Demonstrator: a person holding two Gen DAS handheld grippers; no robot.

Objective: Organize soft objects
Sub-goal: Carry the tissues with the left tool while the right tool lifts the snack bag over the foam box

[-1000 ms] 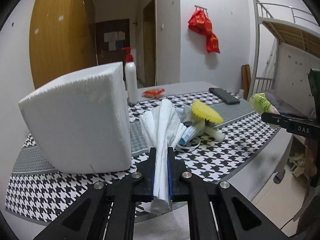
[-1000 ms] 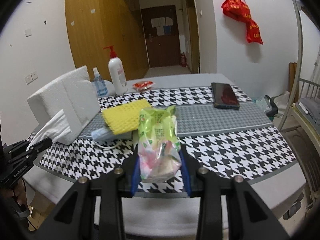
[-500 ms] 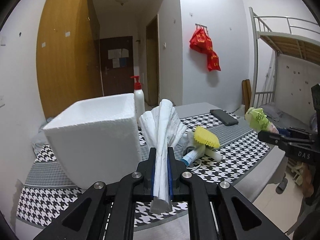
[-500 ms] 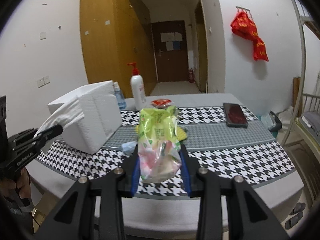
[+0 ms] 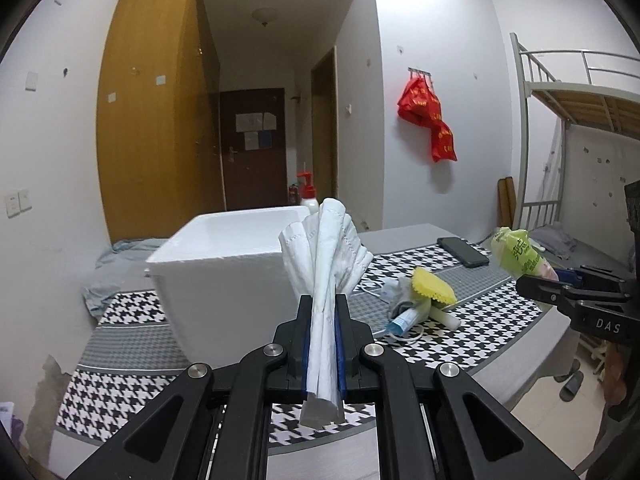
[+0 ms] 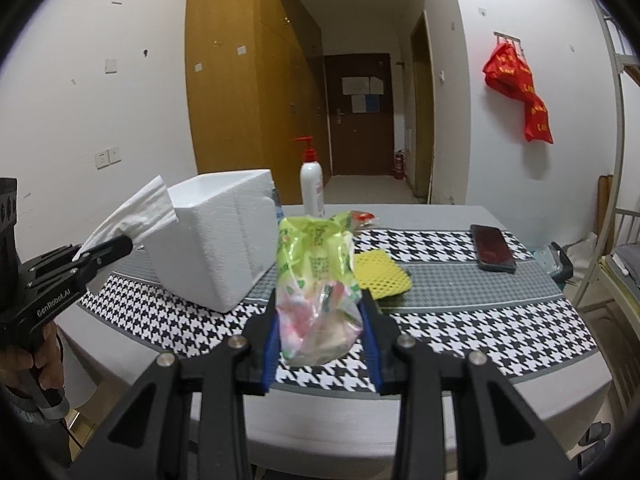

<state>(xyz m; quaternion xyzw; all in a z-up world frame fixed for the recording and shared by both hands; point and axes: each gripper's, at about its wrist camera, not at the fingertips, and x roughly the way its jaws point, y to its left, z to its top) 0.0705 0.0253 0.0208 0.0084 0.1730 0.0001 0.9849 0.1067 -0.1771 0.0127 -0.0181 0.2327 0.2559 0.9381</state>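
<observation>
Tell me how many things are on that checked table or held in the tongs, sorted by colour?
White: 3 – square white foam box, folded white tissue, white pump bottle with red top
Yellow: 1 – yellow mesh sponge
Green: 1 – crinkly green plastic packet
Black: 1 – flat black phone
Total: 6

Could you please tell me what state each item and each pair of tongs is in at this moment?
Left tongs: shut on the tissue.
Tissue: gripped, raised off the table.
Right tongs: shut on the snack bag.
Snack bag: gripped, upright, off the table.
Foam box: open-topped, standing on the table.
Sponge: lying on the table.
Phone: flat, screen dark.
Pump bottle: upright.
</observation>
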